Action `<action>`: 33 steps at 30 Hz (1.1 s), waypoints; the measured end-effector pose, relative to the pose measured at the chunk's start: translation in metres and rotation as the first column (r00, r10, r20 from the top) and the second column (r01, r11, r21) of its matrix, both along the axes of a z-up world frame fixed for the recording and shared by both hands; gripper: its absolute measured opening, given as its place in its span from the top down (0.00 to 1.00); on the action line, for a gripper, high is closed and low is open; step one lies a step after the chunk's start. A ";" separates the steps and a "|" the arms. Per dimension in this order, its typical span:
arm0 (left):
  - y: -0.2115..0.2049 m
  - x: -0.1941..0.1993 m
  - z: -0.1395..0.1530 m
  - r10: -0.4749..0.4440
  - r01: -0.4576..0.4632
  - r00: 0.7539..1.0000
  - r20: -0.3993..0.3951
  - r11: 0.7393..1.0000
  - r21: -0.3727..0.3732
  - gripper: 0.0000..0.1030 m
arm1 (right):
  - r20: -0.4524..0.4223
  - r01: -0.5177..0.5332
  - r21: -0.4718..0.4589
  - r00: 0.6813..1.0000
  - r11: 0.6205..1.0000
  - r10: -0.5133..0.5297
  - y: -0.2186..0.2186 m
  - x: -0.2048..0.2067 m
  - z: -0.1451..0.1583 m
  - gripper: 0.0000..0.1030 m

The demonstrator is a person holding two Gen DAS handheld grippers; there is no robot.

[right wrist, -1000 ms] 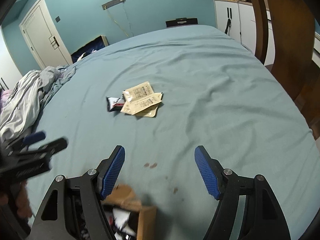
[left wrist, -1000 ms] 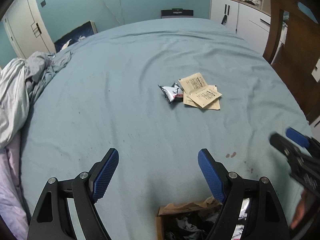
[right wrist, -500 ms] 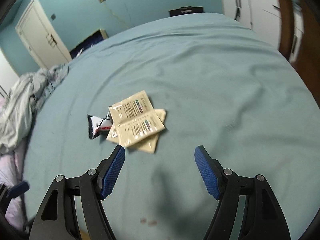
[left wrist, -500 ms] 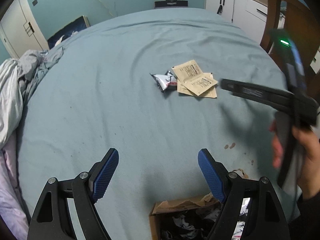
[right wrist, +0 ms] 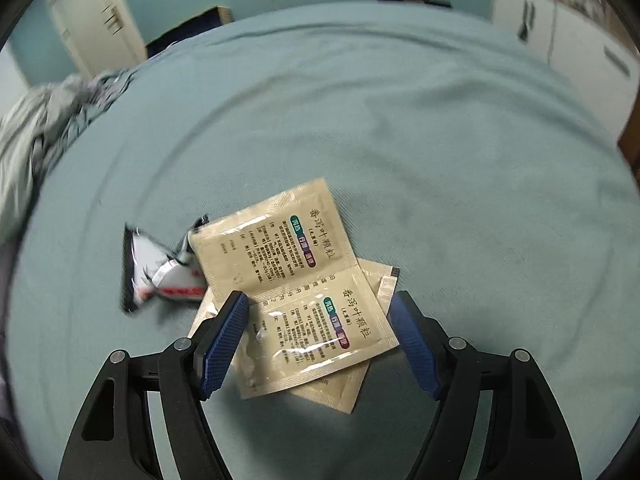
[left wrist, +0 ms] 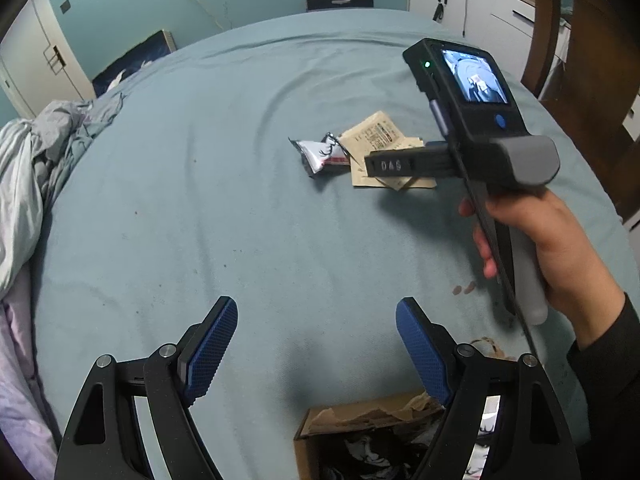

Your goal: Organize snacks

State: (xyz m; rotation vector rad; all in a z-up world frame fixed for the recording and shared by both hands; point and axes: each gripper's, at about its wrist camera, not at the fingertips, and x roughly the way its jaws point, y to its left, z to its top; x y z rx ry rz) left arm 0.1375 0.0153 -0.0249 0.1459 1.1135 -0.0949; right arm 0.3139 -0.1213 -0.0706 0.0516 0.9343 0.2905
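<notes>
Right wrist: right tool (right wrist: 318, 334) angled down, spread, apparently straddling sachets (right wrist: 316, 320).

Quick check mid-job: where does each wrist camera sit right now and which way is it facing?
Left wrist: on the left hand-held gripper, open, angled down over the bed; shows the cardboard box, the right hand.
Right wrist: on the right hand-held gripper, open, low over the tan sachets; only its own fingers show.
Shared: sachets, black-and-white snack packet, bed.

Glossy foil sachets (right wrist: 304, 292); matt cloth sheet (right wrist: 440, 152); torn cardboard box (left wrist: 360, 432).
</notes>
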 end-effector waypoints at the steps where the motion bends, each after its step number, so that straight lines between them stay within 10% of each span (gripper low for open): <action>1: 0.001 0.001 0.000 0.004 -0.005 1.000 -0.005 1.000 -0.011 0.20 | 0.016 -0.012 -0.032 1.000 0.999 0.013 0.004 -0.002 -0.001 0.29; 4: 0.002 0.001 0.001 0.013 -0.013 1.000 0.003 1.000 -0.011 0.20 | 0.042 0.000 -0.031 0.999 1.000 0.001 0.004 -0.010 -0.001 0.45; 6: 0.002 0.000 0.003 0.017 -0.017 1.000 0.016 1.000 0.003 0.20 | 0.046 0.018 0.032 0.999 0.999 -0.019 -0.006 -0.017 0.000 0.78; 11: 0.004 -0.010 0.009 0.030 -0.035 0.997 0.076 0.997 0.063 0.20 | -0.008 0.028 0.184 1.000 0.982 -0.027 -0.029 -0.041 -0.001 1.00; 17: 0.014 -0.015 0.012 0.054 -0.062 0.994 0.094 0.994 0.086 0.20 | -0.060 0.068 0.381 0.997 0.922 -0.049 -0.068 -0.080 0.010 1.00; 25: 0.027 -0.016 0.012 0.088 -0.090 0.995 0.035 0.995 0.046 0.20 | 0.022 0.058 0.290 0.997 0.955 -0.067 -0.084 -0.155 0.051 1.00; 28: 0.029 -0.016 0.018 0.104 -0.104 0.994 0.033 0.995 0.004 0.20 | -0.014 0.072 0.183 0.997 0.980 -0.070 -0.069 -0.164 0.056 0.84; 30: 0.031 -0.013 0.021 0.115 -0.114 0.993 0.038 0.993 -0.019 0.18 | -0.037 0.058 0.156 0.998 0.986 -0.053 -0.061 -0.162 0.054 0.31; 33: 0.032 -0.009 0.020 0.122 -0.121 0.992 0.036 0.992 -0.030 0.18 | -0.036 0.033 0.155 0.999 0.987 -0.028 -0.043 -0.141 0.060 0.28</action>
